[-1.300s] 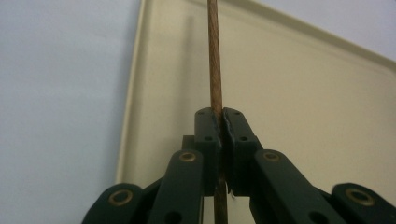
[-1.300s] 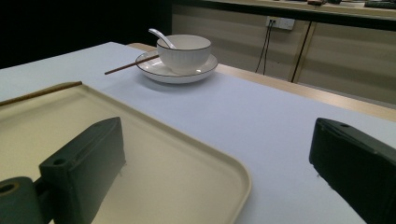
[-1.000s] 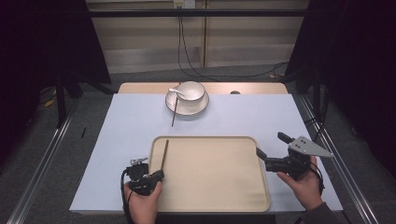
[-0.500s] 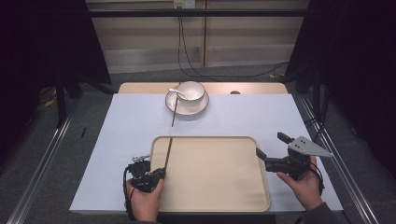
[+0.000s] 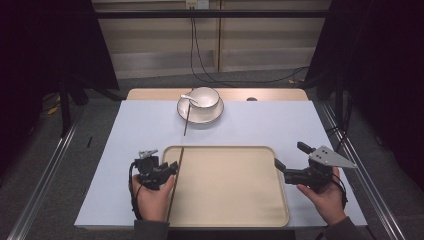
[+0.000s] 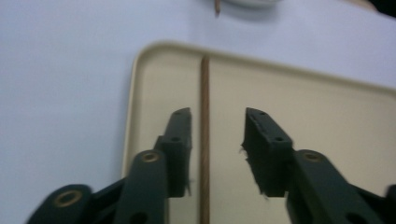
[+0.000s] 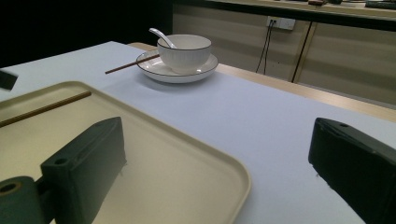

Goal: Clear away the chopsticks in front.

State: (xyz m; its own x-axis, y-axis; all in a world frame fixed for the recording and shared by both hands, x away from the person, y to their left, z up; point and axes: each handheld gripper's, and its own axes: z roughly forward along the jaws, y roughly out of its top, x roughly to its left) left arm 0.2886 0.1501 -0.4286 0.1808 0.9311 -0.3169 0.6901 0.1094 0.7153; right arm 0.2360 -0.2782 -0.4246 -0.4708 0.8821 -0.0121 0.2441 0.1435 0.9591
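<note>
Lying flat now along the tray (image 5: 230,220)'s nine-o'clock edge, chopstick (image 6: 204,140) released between left gripper (image 6: 215,140)'s parted jaws. Suggesting placement done; second chopstick (image 5: 186,122) waiting at twelve o'clock. Hovering idle at three o'clock, right gripper (image 5: 284,169) gaping, empty.

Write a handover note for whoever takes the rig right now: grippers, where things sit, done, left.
Left hand-held gripper: open, jaws either side of the chopstick in the tray, not clamped on it.
Right hand-held gripper: open, holding nothing, at the right rim of the tray.
Second chopstick: leaning on the plate under the bowl; spoon in the bowl.
Done: one chopstick lies along the tray's left side.
Left, probably: the second chopstick, maybe the crockery.
</note>
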